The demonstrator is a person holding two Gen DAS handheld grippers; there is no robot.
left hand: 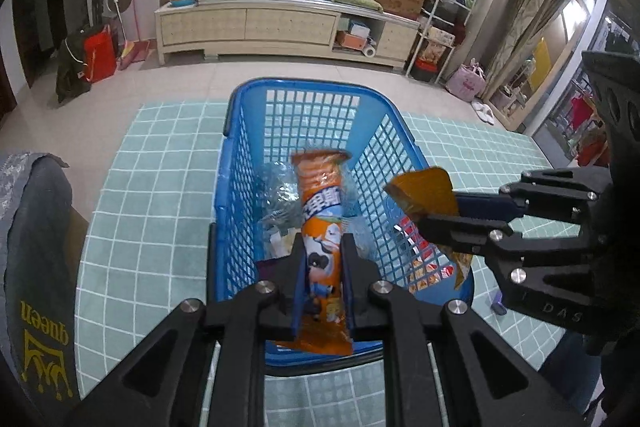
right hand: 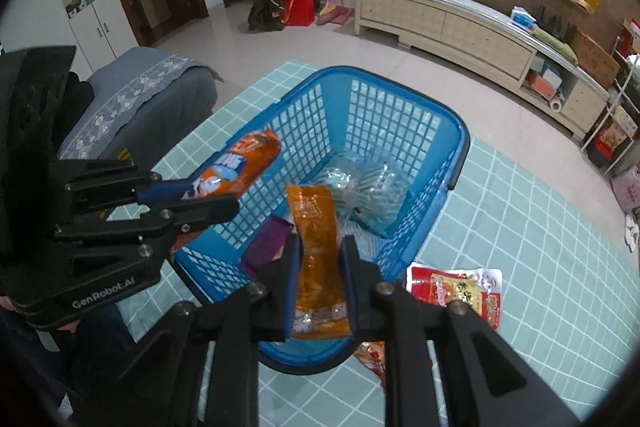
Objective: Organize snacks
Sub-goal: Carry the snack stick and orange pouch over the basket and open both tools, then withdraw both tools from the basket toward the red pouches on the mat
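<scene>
A blue mesh basket (left hand: 248, 155) (right hand: 452, 155) stands on a teal checked rug. My left gripper (left hand: 323, 259) (right hand: 208, 195) is shut on an orange cookie pack (left hand: 322, 227) (right hand: 240, 163), held over the basket's near-left side. My right gripper (right hand: 320, 251) (left hand: 440, 211) is shut on an orange-yellow snack packet (right hand: 314, 247) (left hand: 424, 191), held over the basket's near rim. Inside the basket lie a clear plastic bag of sweets (right hand: 360, 191) (left hand: 276, 195) and a purple packet (right hand: 266, 241).
Red snack packets (right hand: 460, 291) (left hand: 424, 263) lie on the rug (right hand: 540, 267) right of the basket. A grey-covered sofa (right hand: 132, 115) stands at the left. A long cream cabinet (left hand: 280, 23) runs along the far wall.
</scene>
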